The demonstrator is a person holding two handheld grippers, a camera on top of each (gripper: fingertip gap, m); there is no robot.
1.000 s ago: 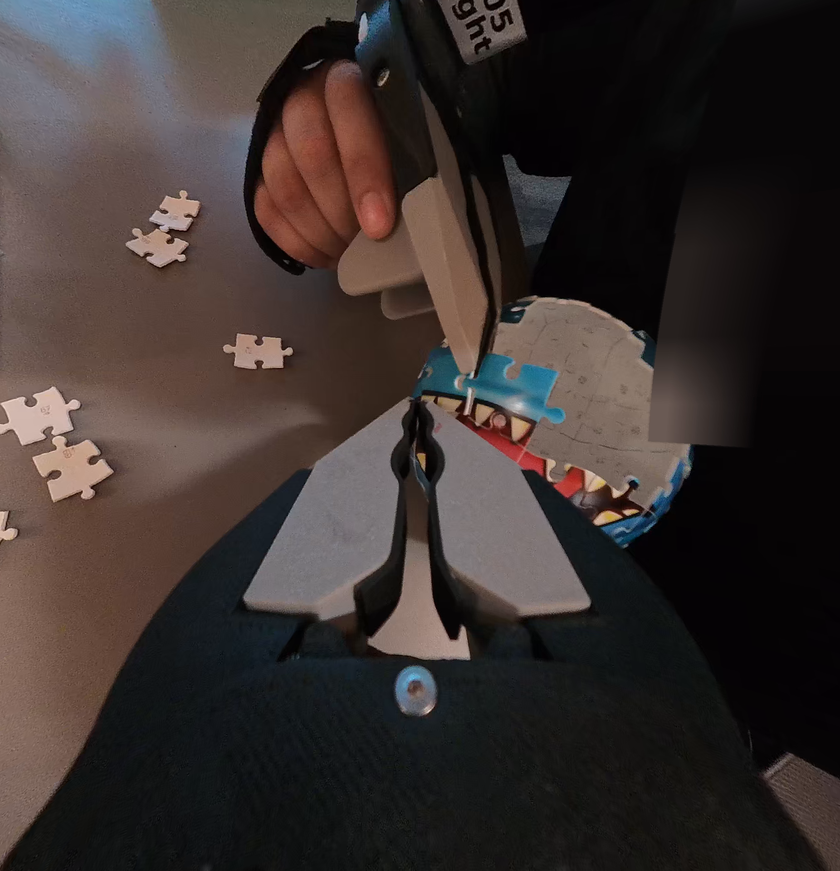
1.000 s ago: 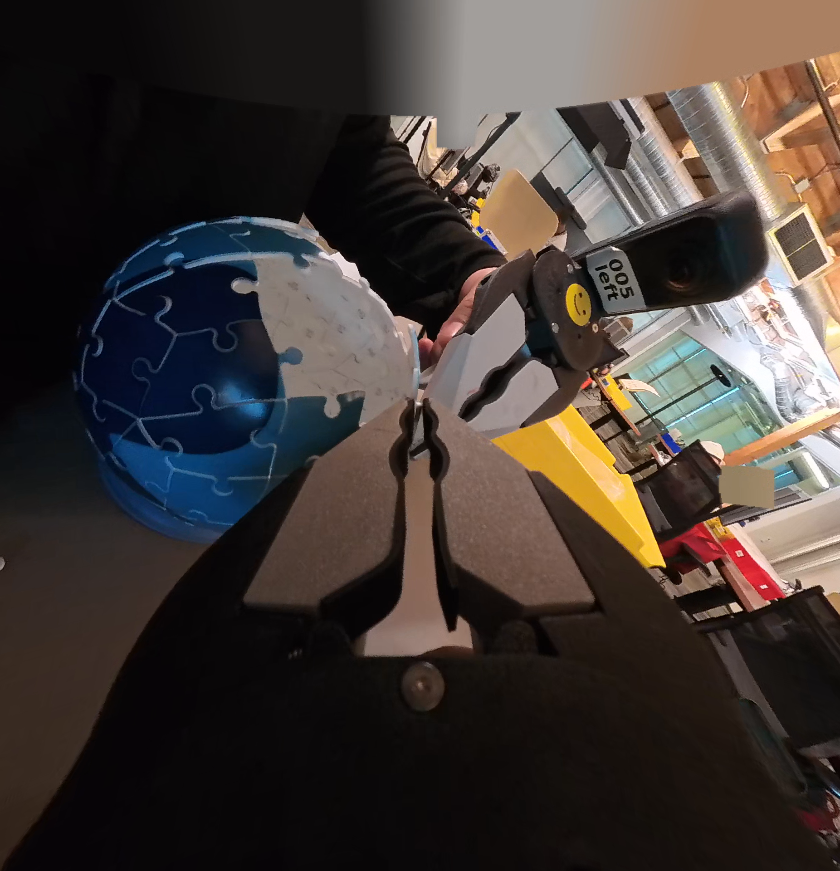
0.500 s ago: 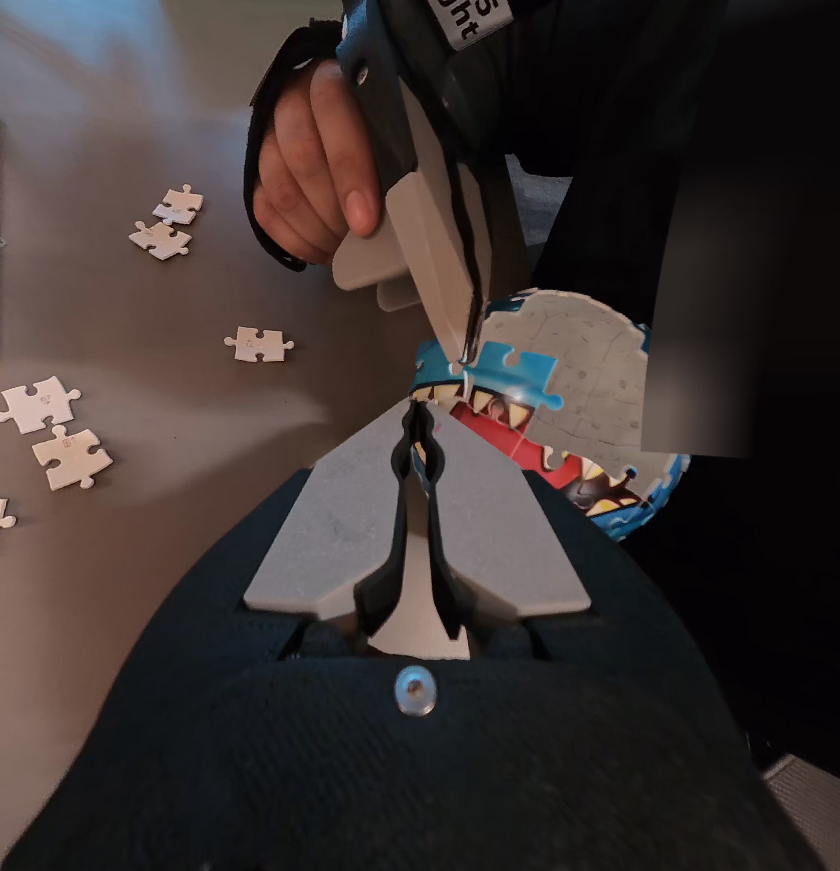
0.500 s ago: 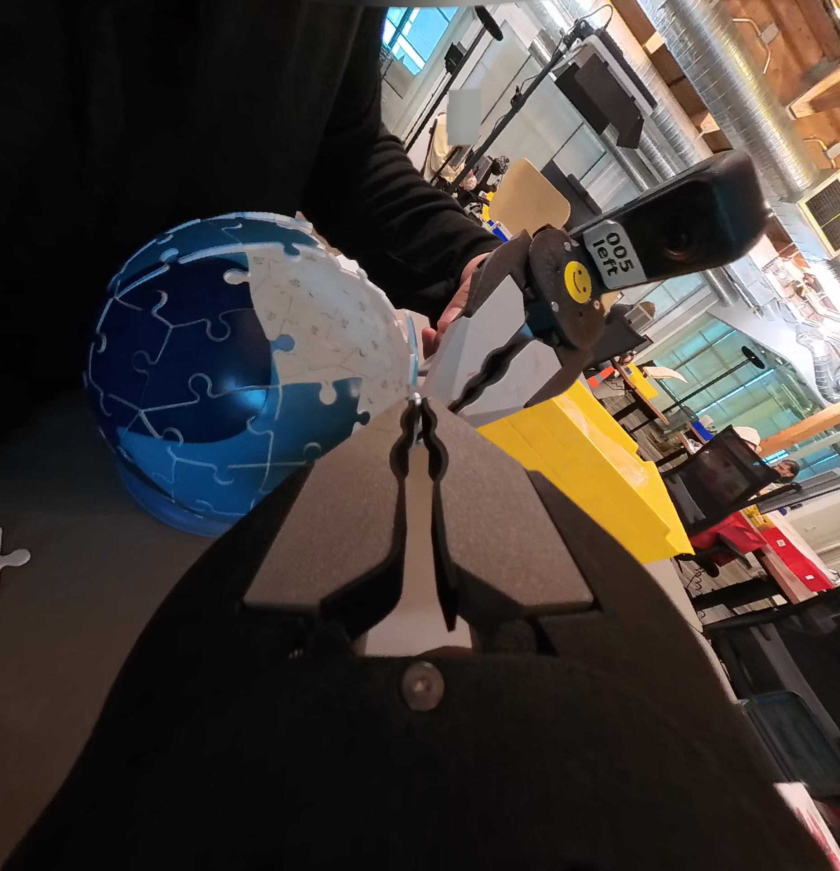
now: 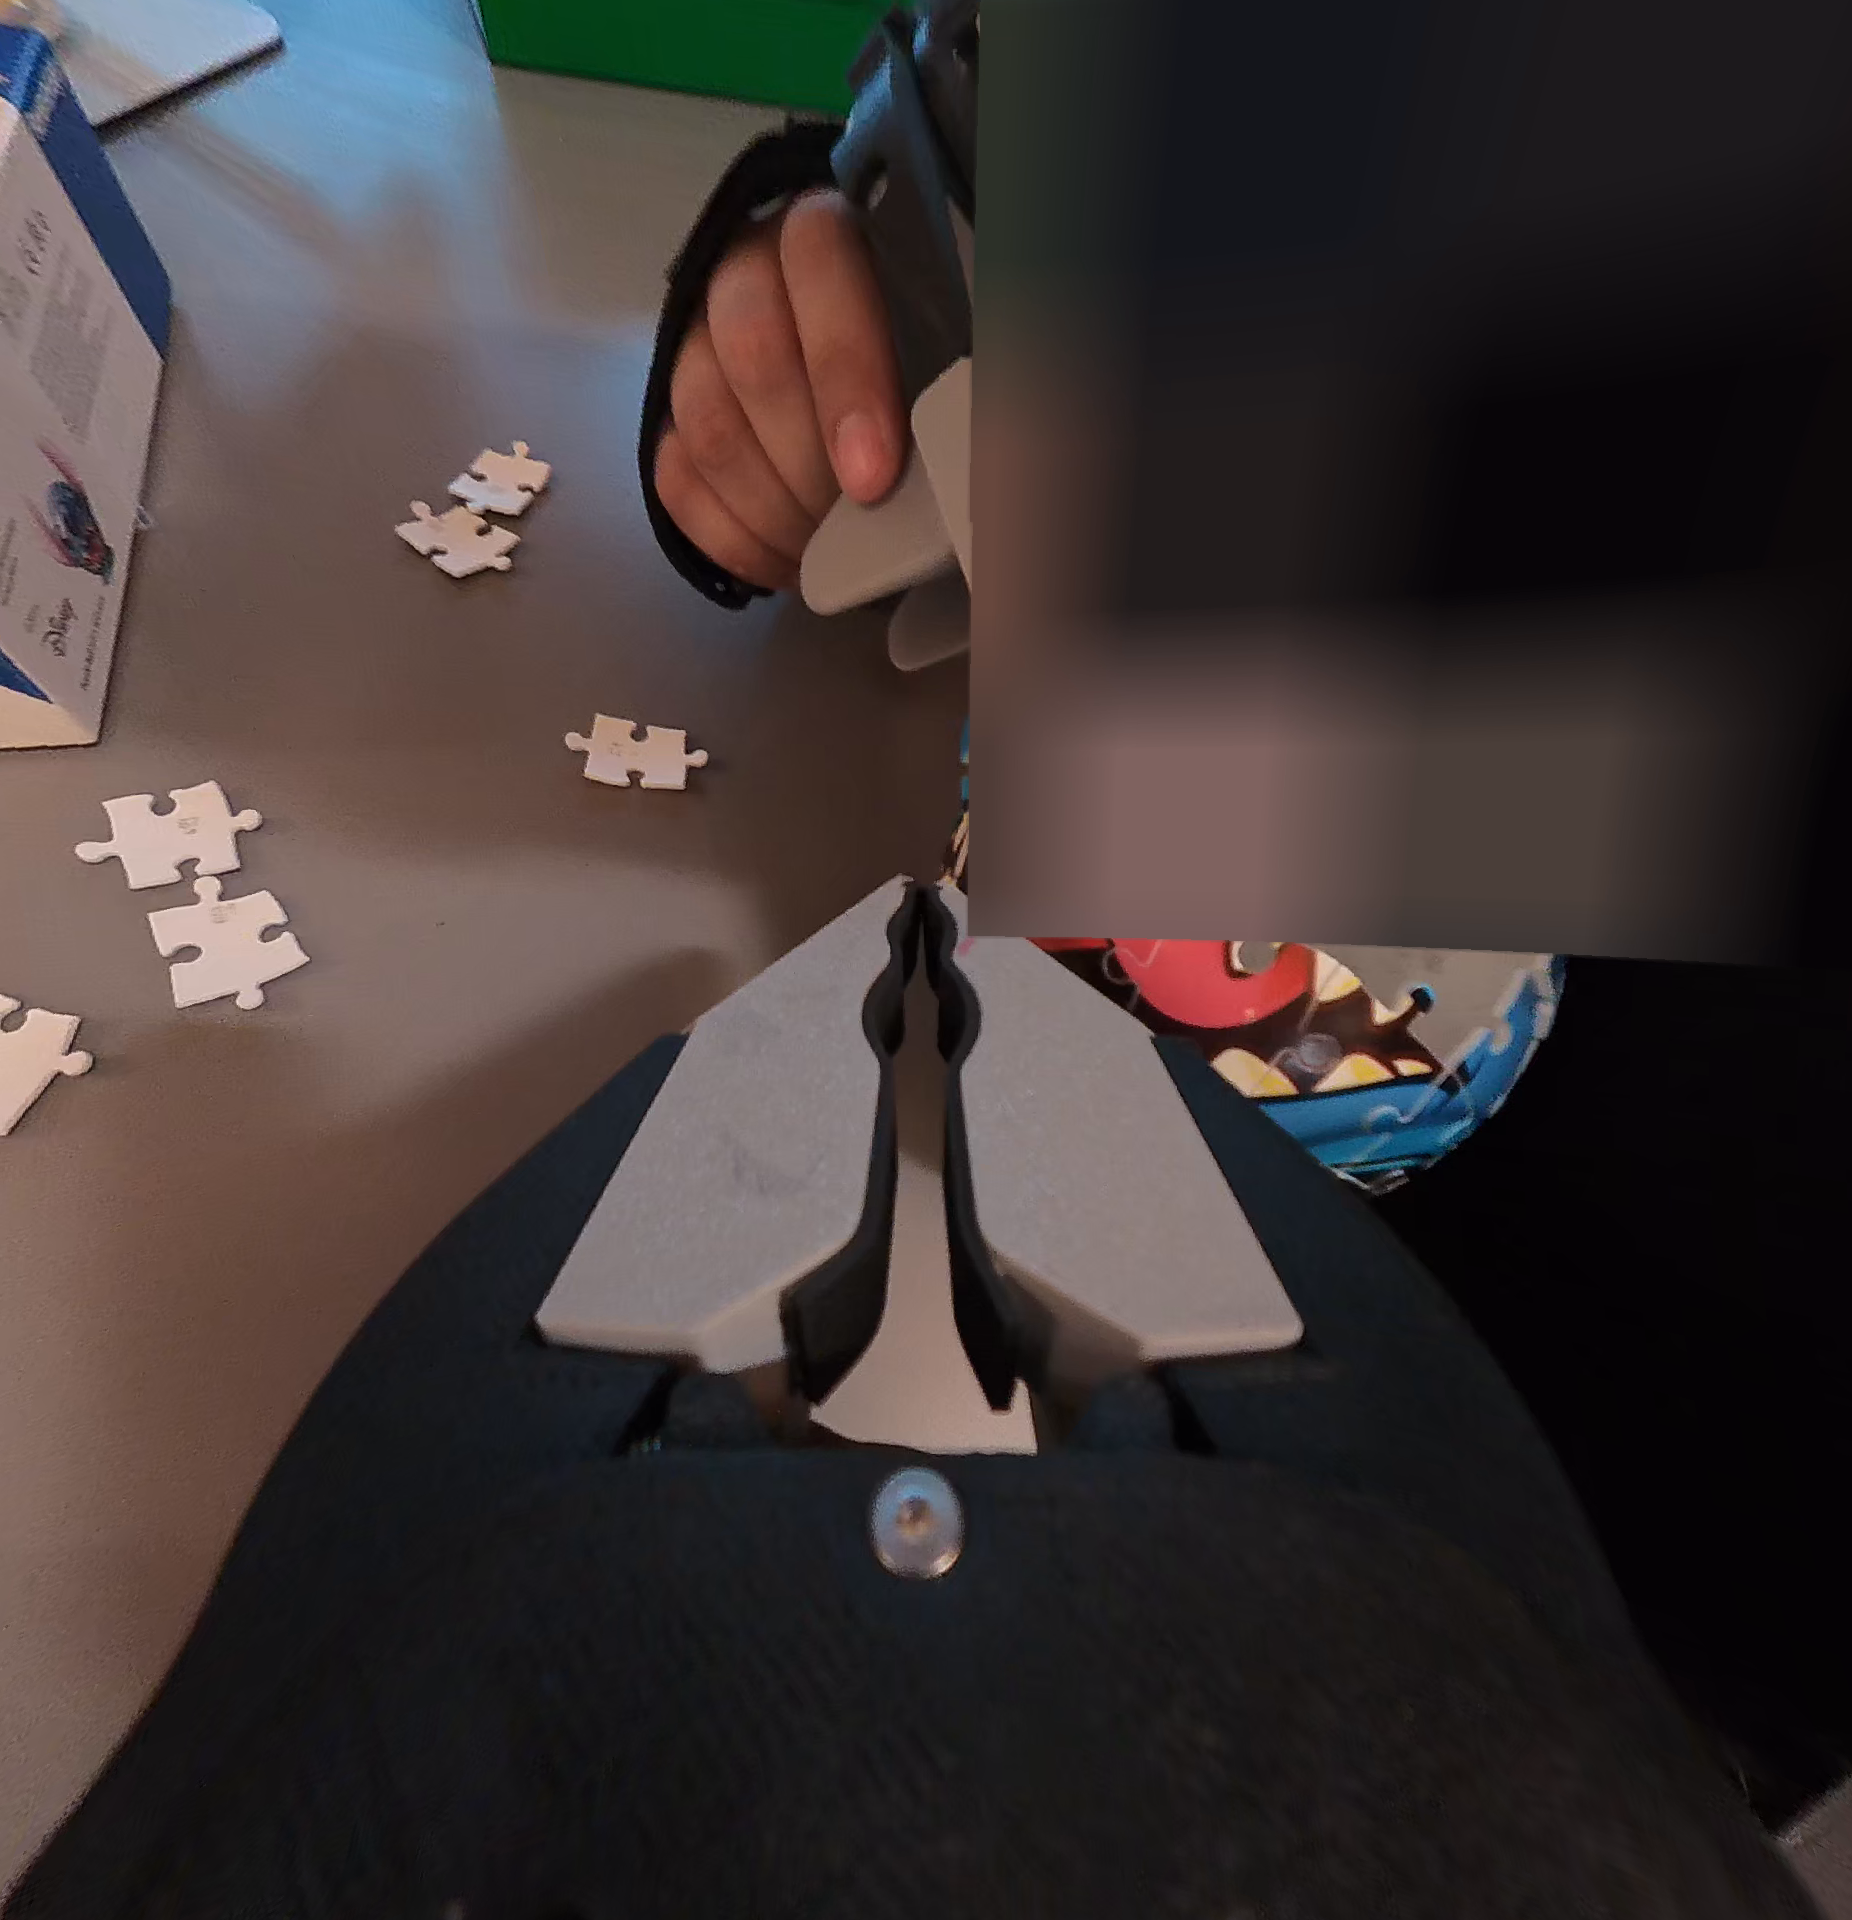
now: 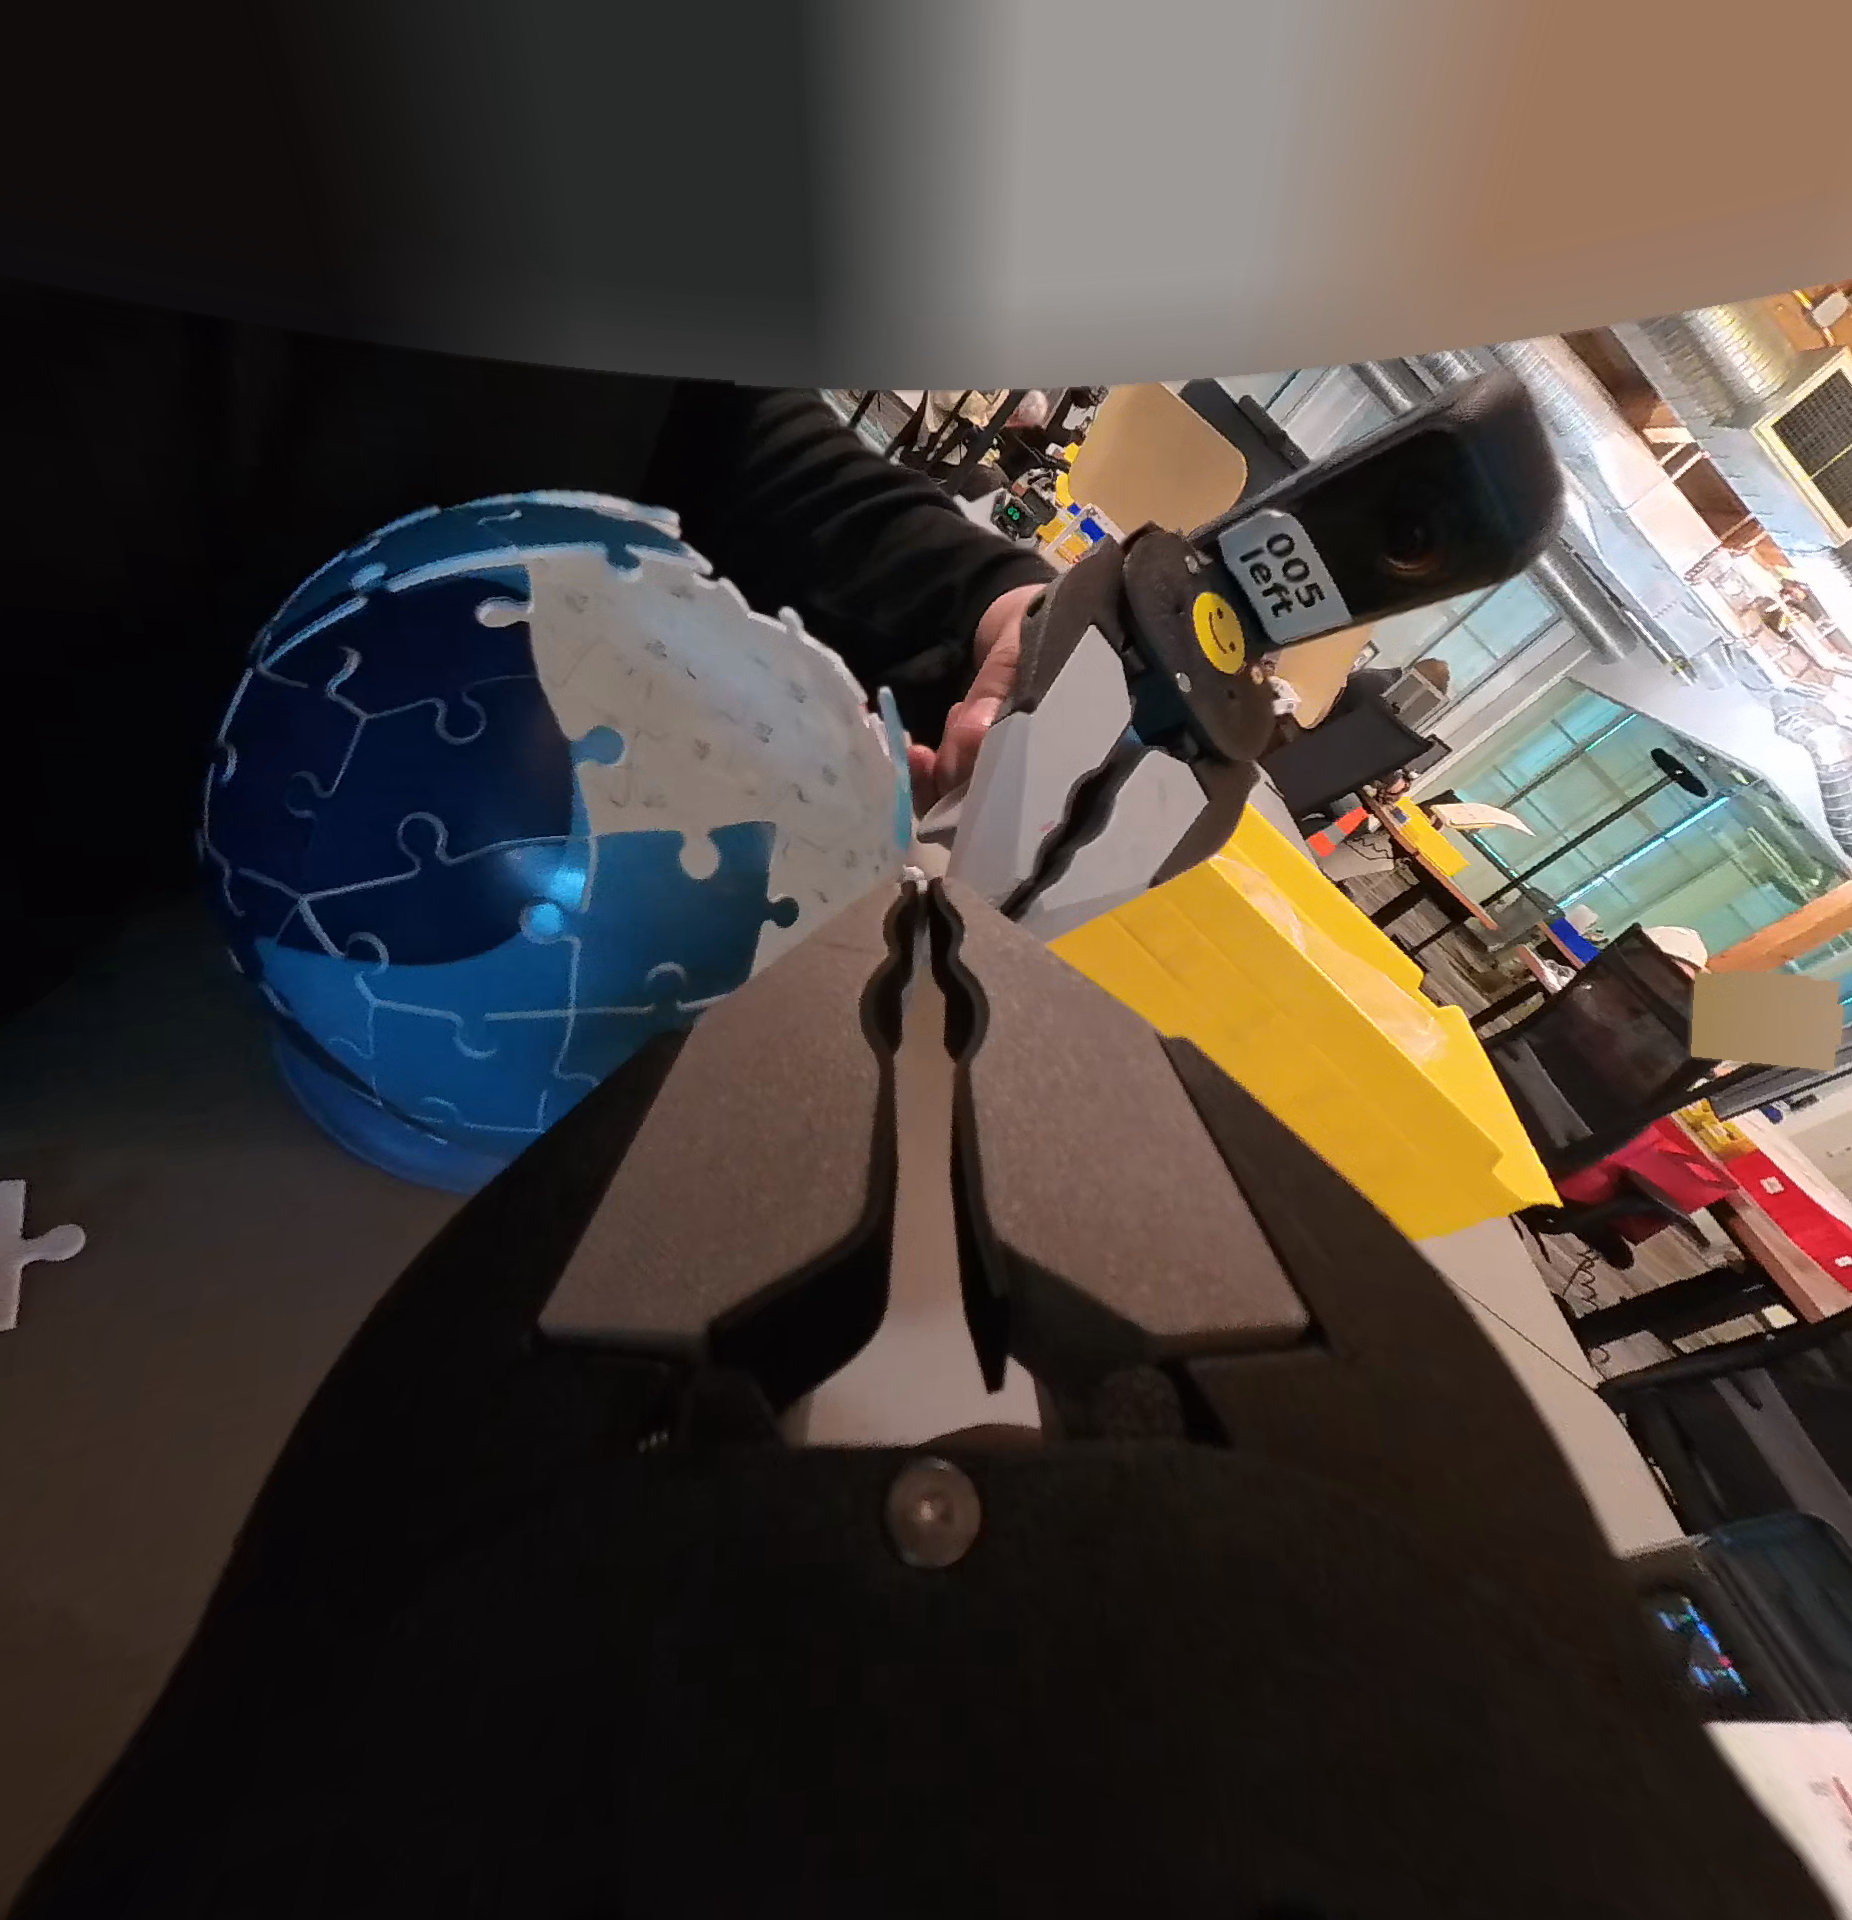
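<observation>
Grey table point(image 5: 402, 312), loose white puzzle pieces point(image 5: 639, 750) from 9 to 11 o'clock. Puzzle sphere point(image 6: 506, 831) sits on its base, steady for fitting. Left gripper point(image 5: 920, 900) jaws together beside its rim; right gripper point(image 6: 920, 900) jaws together at the edge, contents unclear.
</observation>
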